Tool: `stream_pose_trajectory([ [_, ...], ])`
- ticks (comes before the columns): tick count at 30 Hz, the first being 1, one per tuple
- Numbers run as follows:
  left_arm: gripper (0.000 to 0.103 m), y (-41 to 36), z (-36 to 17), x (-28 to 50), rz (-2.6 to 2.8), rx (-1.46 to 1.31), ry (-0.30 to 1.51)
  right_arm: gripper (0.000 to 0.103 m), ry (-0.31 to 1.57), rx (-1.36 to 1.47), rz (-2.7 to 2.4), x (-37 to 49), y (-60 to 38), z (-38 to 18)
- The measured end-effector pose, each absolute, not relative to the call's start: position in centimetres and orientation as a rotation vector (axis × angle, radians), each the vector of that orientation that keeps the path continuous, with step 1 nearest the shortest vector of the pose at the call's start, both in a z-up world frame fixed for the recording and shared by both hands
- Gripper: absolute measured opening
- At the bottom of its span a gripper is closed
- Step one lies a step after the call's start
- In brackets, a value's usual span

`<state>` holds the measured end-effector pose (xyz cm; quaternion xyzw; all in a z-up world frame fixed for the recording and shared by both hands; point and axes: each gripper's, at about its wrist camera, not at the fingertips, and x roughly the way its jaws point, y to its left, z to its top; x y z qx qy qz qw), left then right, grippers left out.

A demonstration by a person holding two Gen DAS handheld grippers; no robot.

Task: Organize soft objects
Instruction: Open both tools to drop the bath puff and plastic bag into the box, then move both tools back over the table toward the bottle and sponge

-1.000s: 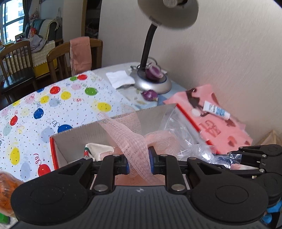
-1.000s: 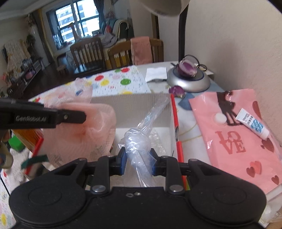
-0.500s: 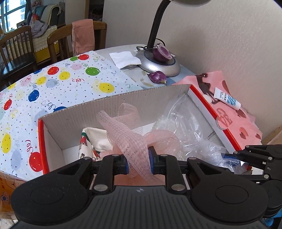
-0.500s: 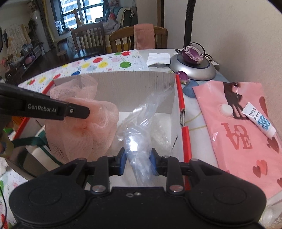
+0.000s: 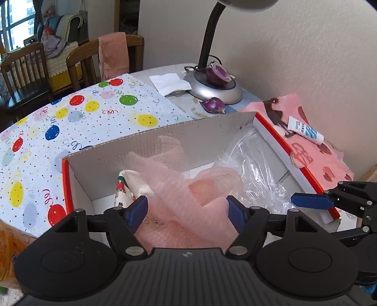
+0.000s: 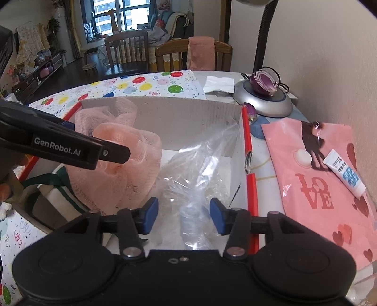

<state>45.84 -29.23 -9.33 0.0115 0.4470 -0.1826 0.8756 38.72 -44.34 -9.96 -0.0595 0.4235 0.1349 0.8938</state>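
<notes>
Hovering over the red-edged box [image 5: 67, 181], both grippers show jaws spread, holding nothing. Pink mesh pouf [image 5: 188, 195] sits inside at nine o'clock, clear plastic bag [image 6: 195, 179] at three; both look featherlight, squashy, best pinched at a bunched fold.

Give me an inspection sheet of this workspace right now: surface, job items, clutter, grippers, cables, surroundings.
Surface: table partly under a balloon-print cloth.
Job's things: pink mesh, clear plastic bag and printed fabric lie inside the cardboard box.
Clutter: pink LOVE bag, white tube, cut red onion on the lamp base, white tissue.
Grippers: left gripper and right gripper, jaws apart, holding nothing.
Cables: dark cord by the lamp base.
Surroundings: wooden chairs, window.
</notes>
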Motion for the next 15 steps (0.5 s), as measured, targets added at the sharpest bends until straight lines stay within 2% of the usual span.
stream_pose_trajectory([
  [9,0.072,-27.8,-7.2,44.0,-0.38,0.006,0.892,0.061,0.833,-0.095,0.296,37.6,-44.5,-7.5],
  [15,0.072,-26.2,-4.7,41.8,-0.388,-0.015,0.838,0.064,0.79,-0.071,0.31,36.4,-44.2,-5.1],
])
